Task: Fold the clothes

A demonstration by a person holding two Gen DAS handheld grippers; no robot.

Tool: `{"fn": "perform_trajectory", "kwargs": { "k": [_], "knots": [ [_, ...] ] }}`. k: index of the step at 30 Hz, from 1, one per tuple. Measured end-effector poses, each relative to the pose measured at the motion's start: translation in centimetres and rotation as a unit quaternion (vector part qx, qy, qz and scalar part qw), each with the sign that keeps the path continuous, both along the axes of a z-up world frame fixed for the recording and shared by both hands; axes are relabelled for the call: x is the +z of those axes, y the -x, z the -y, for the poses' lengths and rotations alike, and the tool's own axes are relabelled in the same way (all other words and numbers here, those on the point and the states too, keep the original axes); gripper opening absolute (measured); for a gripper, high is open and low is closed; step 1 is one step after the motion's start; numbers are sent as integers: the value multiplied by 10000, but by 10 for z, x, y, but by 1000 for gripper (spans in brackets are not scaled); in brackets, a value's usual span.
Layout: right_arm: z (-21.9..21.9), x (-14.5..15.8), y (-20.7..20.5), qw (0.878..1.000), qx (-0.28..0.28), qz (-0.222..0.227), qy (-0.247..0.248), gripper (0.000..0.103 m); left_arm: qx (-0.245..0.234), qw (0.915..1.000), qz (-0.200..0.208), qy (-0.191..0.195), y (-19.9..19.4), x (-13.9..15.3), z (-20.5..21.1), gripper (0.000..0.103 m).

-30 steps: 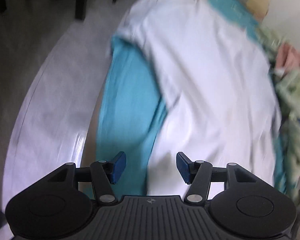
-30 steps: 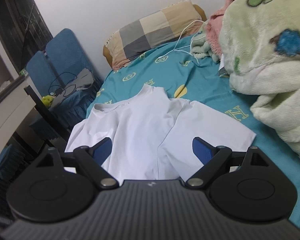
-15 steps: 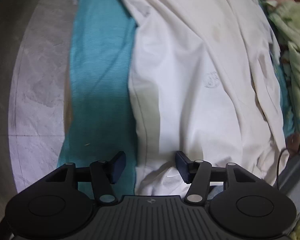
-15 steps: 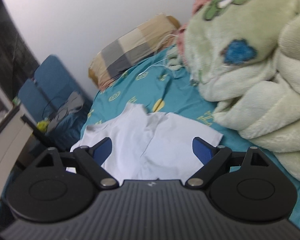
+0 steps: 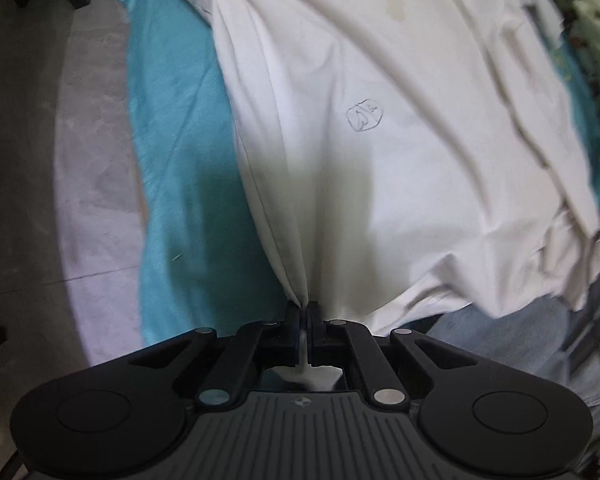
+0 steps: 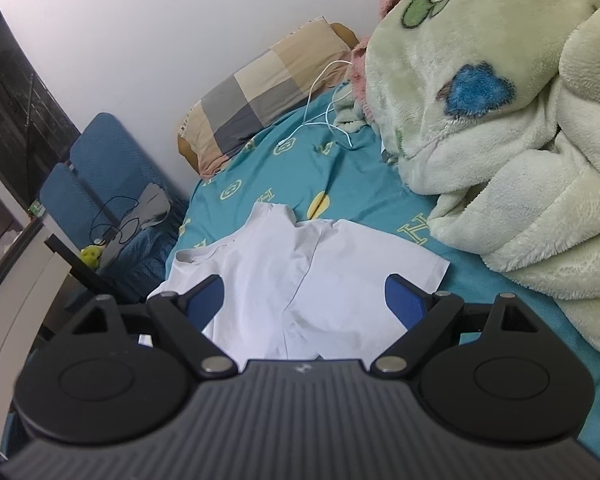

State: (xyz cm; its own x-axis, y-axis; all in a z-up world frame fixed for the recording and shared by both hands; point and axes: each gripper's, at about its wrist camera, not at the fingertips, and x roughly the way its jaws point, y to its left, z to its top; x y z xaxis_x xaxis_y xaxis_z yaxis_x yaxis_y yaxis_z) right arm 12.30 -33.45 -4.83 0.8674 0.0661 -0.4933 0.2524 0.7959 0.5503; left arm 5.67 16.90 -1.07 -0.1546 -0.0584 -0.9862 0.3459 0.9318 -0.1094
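Jaws of the left gripper (image 5: 303, 312) are pinched tight on the near edge of the white shirt (image 5: 380, 120), which stretches away along the bed (image 5: 180, 160). Right gripper (image 6: 304, 300) hangs wide apart above the shirt, holding nothing.

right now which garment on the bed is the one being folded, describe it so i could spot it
Start from the bed with the teal sheet printed with pale yellow letters. Between the checked pillow by the wall and the fluffy green blanket lies a white t-shirt, spread flat. It is the only plain white, smooth piece; everything beside it is patterned or fuzzy.
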Motion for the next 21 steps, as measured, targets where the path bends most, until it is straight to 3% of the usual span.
{"fn": "perform_trajectory", "kwargs": {
  "k": [2, 8, 10, 12, 14, 18, 21],
  "knots": [
    [-1, 0, -1, 10000, 23, 5, -7, 89, 10, 9985, -228, -505, -15, -8, -1, 3],
    [-4, 1, 1, 9998, 131, -9, 136, 89, 81, 9982, 10, -596, -35, 18, 1, 7],
    [-5, 2, 2, 9998, 148, -10, 139, 89, 58, 9979, 239, -599, -33, 36, 1, 18],
    [-6, 2, 2, 9997, 183, -6, 129, 89, -10, 9968, 510, -617, -29, 55, 7, 42],
    [-8, 3, 2, 9997, 218, -5, 144, 89, -138, 9946, 807, -640, -28, 78, 10, 58],
    [-11, 3, 3, 9995, 268, 0, 152, 89, -107, 9857, 1620, -449, -22, 116, 59, 74],
    [-13, 3, 4, 9994, 301, -7, 184, 89, 81, 9714, 2370, -117, -26, 126, 89, 83]
  ]
}}
